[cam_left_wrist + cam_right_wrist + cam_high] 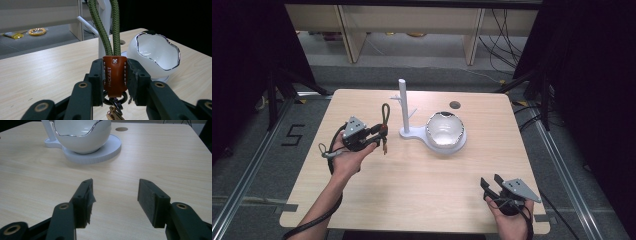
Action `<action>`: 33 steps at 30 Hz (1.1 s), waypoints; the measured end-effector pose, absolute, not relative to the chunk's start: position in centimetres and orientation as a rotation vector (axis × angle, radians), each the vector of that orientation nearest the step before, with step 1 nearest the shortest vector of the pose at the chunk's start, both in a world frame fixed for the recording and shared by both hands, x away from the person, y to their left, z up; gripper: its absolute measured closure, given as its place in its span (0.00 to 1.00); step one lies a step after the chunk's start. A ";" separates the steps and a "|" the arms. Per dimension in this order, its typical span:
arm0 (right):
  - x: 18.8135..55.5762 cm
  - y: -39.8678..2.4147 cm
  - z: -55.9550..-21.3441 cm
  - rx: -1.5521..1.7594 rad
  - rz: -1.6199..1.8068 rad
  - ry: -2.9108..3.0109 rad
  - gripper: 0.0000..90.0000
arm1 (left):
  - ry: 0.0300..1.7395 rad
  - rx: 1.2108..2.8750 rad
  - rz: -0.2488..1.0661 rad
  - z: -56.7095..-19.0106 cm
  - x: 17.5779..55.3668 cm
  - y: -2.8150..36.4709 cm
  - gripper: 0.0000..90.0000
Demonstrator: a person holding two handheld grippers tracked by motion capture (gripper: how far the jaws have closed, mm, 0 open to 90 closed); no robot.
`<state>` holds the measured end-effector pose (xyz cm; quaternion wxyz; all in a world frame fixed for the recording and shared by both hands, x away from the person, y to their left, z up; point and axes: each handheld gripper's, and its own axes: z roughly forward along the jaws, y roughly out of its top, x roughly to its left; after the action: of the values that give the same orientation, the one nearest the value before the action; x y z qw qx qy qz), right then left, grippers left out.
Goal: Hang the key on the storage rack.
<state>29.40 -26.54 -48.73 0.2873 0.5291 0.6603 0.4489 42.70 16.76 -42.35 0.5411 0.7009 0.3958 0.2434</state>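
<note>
A keychain with an olive-green cord loop [385, 114] and a brown leather tab [114, 75] hangs in my left gripper [379, 135], which is shut on the tab; metal rings and a brass clip dangle below it. The cord loop [107, 32] rises upward between the jaws. Just right of it stands a white post stand with side pegs [404, 107] joined to a round base carrying a white egg-shaped bowl [445, 129]. That bowl [156, 53] lies beyond the left jaws. My right gripper [492, 182] rests open near the front right table edge, with nothing between its fingers [85, 202].
The light wooden table [422, 180] has a round cable hole [455, 105] at the back. The bowl on its white base [100, 152] sits ahead of the right gripper. Shelving legs and cables stand on the floor behind the table; dark curtains flank both sides.
</note>
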 end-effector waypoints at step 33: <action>29.3 -26.3 -48.7 1.424 1.204 1.772 0.53 | 0.937 1.673 0.594 -41.0 44.7 15.5 0.75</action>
<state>29.30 -26.34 -48.74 0.2808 0.5311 0.6613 0.4492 44.68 15.54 -40.98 0.5372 0.7030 0.3936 0.2495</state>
